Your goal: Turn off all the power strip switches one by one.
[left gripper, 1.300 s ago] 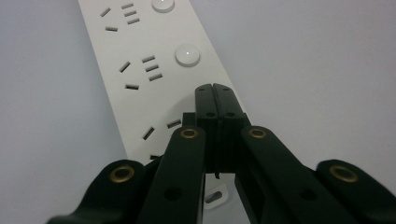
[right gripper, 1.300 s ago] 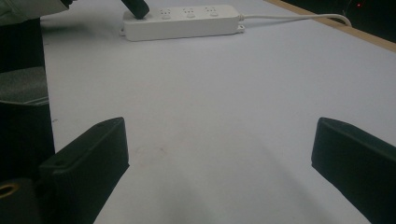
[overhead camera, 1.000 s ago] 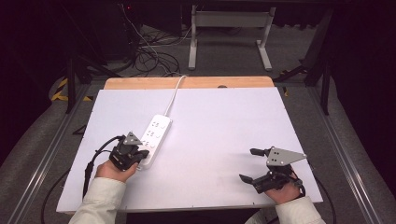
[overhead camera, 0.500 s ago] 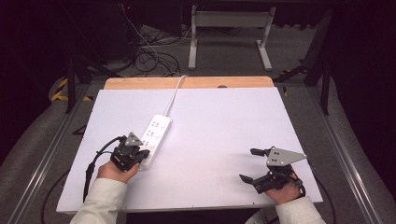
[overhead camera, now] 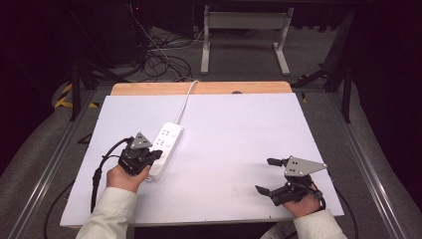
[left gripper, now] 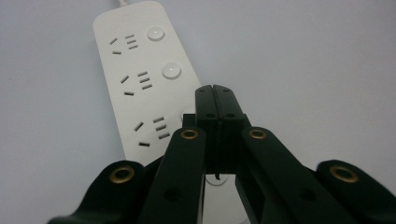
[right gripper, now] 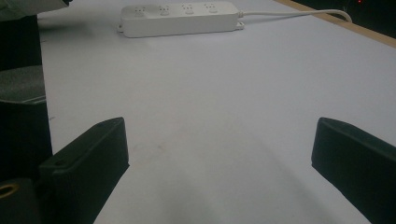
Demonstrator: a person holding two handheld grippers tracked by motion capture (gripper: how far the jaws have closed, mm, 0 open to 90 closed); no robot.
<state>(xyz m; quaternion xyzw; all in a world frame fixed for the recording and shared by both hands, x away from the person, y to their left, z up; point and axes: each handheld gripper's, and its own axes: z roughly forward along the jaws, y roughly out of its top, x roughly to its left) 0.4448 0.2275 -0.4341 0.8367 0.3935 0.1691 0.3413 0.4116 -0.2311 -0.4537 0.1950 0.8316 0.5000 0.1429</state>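
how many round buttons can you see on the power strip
3 show in the left gripper view on the power strip: one at the far end, one below it, one partly behind the shut left gripper. More may be hidden.

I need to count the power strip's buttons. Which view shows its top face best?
The left gripper view: the power strip lies close, with sockets and round buttons distinct, though the shut left gripper covers its near end. The high view shows it small; the right gripper view shows it distant, edge-on.

A lab or test bay: white-topped table [overhead camera: 239, 129] on a dark floor, loose cables [overhead camera: 164, 55] and metal stand legs [overhead camera: 244, 37] beyond its far edge.
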